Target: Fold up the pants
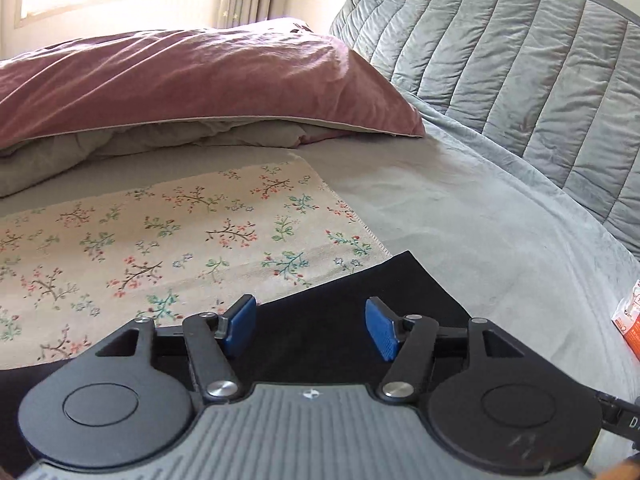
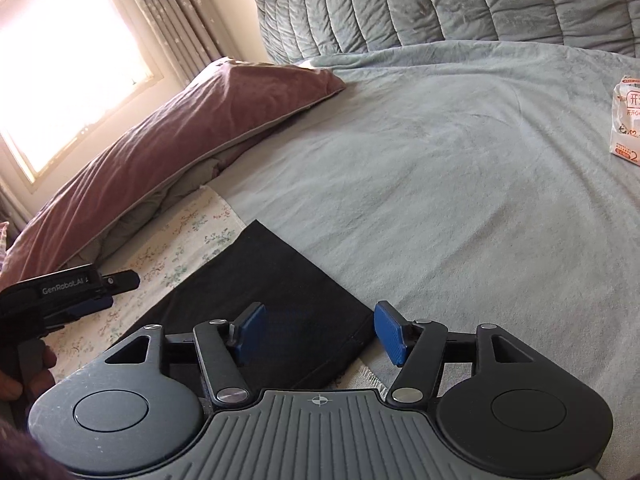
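Observation:
The black pants (image 2: 264, 300) lie flat as a folded rectangle on a floral cloth (image 2: 176, 248) on the bed. In the left wrist view the pants (image 1: 360, 300) lie under and ahead of my left gripper (image 1: 311, 328), which is open and empty above them. My right gripper (image 2: 316, 334) is open and empty above the pants' near right corner. The left gripper also shows in the right wrist view (image 2: 86, 294), at the left over the floral cloth.
A grey-blue sheet (image 2: 440, 160) covers the bed. A maroon pillow (image 1: 180, 84) lies on a grey folded blanket behind the floral cloth (image 1: 160, 240). A quilted grey headboard (image 1: 520, 60) stands at the back. A white and orange packet (image 2: 628, 120) lies at the right.

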The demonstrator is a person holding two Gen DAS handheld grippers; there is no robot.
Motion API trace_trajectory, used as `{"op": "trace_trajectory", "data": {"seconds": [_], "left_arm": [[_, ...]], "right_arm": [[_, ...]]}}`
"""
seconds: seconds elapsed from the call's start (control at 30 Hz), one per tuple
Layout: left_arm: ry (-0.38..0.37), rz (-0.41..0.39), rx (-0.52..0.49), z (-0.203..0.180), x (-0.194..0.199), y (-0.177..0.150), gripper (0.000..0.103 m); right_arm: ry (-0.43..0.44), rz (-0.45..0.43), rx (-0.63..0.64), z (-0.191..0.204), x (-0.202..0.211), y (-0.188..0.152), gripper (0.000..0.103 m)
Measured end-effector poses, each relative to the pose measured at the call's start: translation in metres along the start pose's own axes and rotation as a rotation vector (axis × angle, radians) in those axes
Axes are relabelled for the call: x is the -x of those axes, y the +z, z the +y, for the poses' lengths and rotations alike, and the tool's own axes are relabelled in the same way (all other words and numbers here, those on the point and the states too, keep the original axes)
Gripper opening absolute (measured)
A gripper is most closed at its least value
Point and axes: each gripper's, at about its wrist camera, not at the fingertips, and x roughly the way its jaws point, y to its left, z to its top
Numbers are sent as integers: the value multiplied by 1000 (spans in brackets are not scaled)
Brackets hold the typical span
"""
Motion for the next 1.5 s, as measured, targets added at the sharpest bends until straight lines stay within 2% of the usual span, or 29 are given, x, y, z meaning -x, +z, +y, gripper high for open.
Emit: {"op": "trace_trajectory", "data": {"seconds": [0.3, 0.5, 0.7, 0.97, 1.13, 1.43, 1.5], "left_arm": [[169, -15, 88, 50, 117, -34, 88], [261, -37, 133, 88, 197, -57, 97], [338, -51, 192, 122, 253, -85, 103], [439, -46, 287, 163, 291, -127, 103], [508, -32, 347, 185, 302, -152, 103], [604, -30, 423, 229, 299, -205, 103], [631, 21, 436, 242, 295, -210, 103]], "right_arm": [[57, 31, 64, 38, 34, -7, 80], [96, 54, 160, 72, 54, -21, 85], [129, 65, 247, 104, 68, -37, 91], [154, 75, 364, 149, 77, -60, 93], [167, 76, 459, 182, 81, -82, 96], [208, 121, 630, 236, 76, -137, 97], [235, 144, 665, 246, 74, -151, 97]]}}
